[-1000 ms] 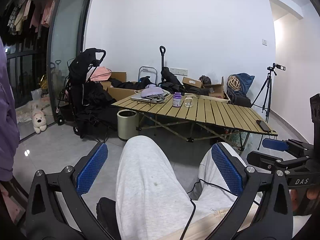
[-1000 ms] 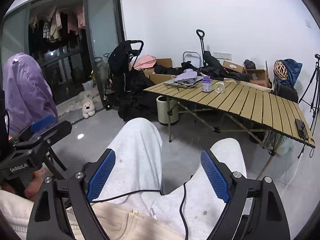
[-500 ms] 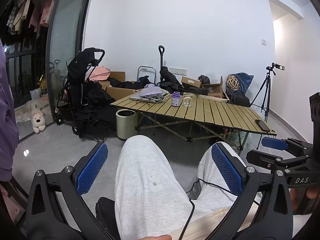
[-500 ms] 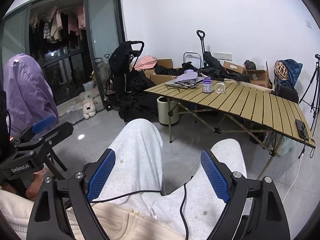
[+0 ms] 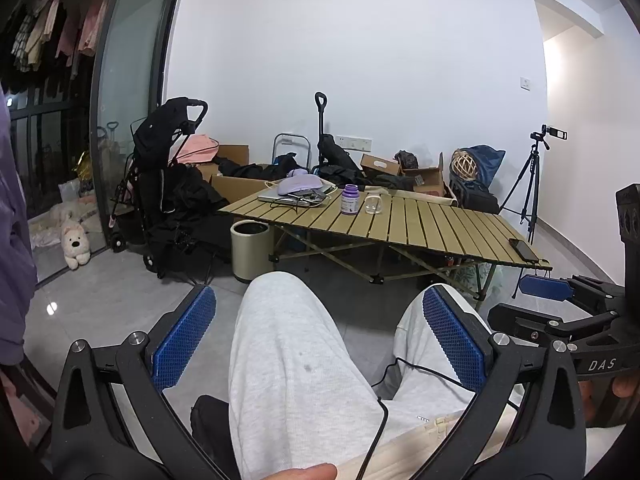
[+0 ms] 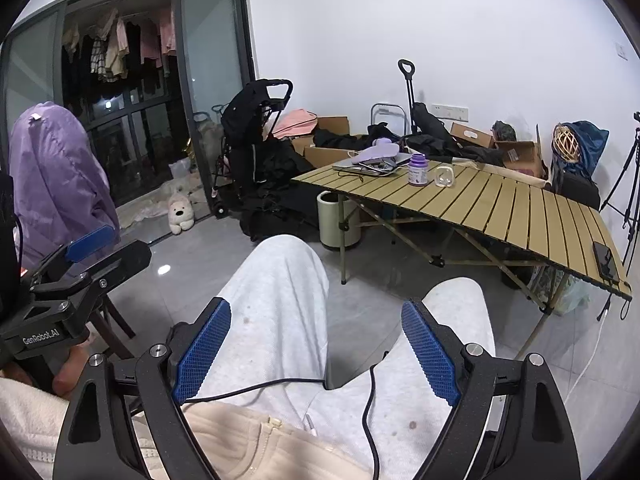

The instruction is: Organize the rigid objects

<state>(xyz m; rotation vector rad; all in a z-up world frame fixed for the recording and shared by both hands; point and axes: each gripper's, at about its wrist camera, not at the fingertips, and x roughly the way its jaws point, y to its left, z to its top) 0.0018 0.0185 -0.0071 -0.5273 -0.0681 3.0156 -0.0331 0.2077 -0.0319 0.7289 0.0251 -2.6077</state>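
Both grippers are held low over the lap of a seated person in light grey trousers. The left gripper (image 5: 320, 336) is spread wide, its blue pads (image 5: 184, 340) apart with nothing between them but the knee beneath; the right gripper (image 6: 316, 354) is likewise spread wide and holds nothing. Each gripper is seen at the edge of the other's view.

Across the tiled floor a slatted folding table (image 5: 432, 224) is set, well apart from both grippers. Near its far left corner a closed laptop (image 5: 280, 199) is laid, with a lilac object (image 5: 300, 184) resting on top. Just to the right of these, a purple-capped bottle (image 5: 351, 199) is stood upright, and a small clear glass mug (image 5: 373, 204) is placed just beside it, apart from it. At the near right corner a dark phone (image 5: 524, 249) is laid flat with a cable attached.

A cylindrical bin (image 5: 251, 249) is seen under the table's left end, a black stroller (image 5: 168, 176) to the left, and a tripod (image 5: 532, 184) at the right wall.
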